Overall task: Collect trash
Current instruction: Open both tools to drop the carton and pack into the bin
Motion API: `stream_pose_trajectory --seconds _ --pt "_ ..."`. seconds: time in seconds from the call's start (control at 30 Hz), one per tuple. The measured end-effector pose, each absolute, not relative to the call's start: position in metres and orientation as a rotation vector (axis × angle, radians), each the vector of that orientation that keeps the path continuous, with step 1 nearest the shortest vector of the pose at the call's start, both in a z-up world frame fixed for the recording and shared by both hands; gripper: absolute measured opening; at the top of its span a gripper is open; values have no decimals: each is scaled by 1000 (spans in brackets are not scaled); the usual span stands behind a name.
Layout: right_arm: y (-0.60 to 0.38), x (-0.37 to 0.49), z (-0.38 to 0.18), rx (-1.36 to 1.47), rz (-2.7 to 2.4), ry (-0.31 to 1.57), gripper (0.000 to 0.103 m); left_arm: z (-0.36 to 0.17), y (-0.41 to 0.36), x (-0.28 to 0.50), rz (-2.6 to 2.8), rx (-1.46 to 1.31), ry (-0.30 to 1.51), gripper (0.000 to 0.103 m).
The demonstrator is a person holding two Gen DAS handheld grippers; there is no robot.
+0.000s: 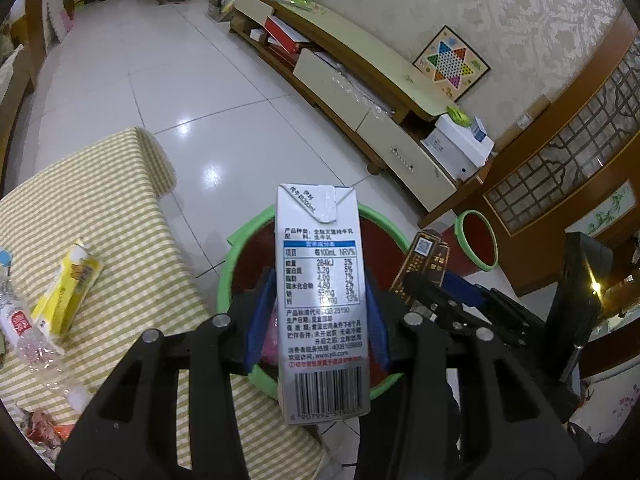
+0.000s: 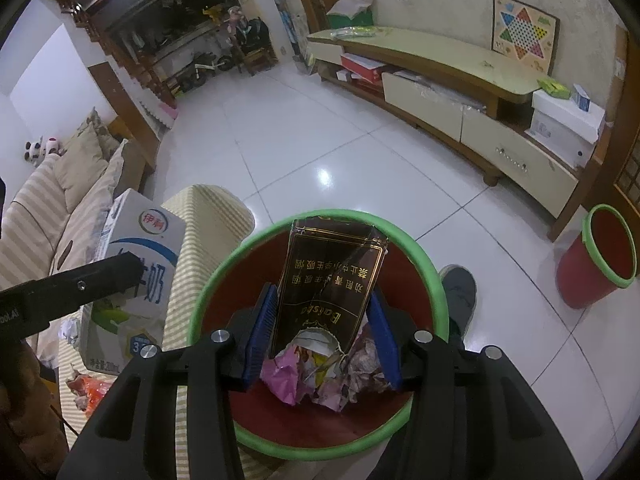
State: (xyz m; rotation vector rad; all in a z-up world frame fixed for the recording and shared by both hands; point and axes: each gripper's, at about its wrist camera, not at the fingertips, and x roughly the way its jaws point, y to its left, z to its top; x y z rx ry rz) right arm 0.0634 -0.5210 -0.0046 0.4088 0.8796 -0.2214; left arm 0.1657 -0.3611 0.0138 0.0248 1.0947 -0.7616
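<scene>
Trash, most of it, already sits in the red bin with the green rim (image 2: pixel 208 280), which stands on the floor tight against the corner of the checked tablecloth (image 1: pixel 120 208); I take the bin as my landmark. Crumpled pink and printed wrappers (image 2: pixel 320 376) lie at its bottom. A second red bin (image 2: pixel 600 256) stands well apart from it, beside the long TV cabinet (image 2: pixel 440 80).

Above the bin's mouth I hold two pieces. My left gripper (image 1: pixel 316 316) has its blue pads pressed against both narrow sides of a milk carton (image 1: pixel 320 288), its nutrition panel facing the camera. I judge it is held lengthwise so it falls cleanly inside the rim. My right gripper (image 2: pixel 324 328) is closed on a torn dark cigarette pack (image 2: pixel 332 276), gold lettering upside down, directly over the wrappers. Both grips look firm, and neither item touches the bin.

More remains on the tablecloth beside the bin: a yellow carton (image 1: pixel 68 292), a crushed clear bottle (image 1: pixel 24 328) and orange scraps (image 1: pixel 40 432) near the table's edge.

Next, I judge, comes opening both tools. The carton hangs nearer the table side of the bin, so a clipped rim is the risk.
</scene>
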Motion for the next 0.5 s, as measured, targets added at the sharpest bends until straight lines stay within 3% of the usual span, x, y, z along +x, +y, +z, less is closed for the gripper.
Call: stream_pose_trajectory --seconds 0.17,0.3,0.5 --pt "-524 65 -9 420 -215 887 49 11 -365 167 -766 13 1107 42" --pt "-525 66 -7 422 -211 880 61 16 -358 170 -764 -34 1092 72" --pt "-518 65 0 407 -206 867 74 26 -345 173 -741 -78 1071 87"
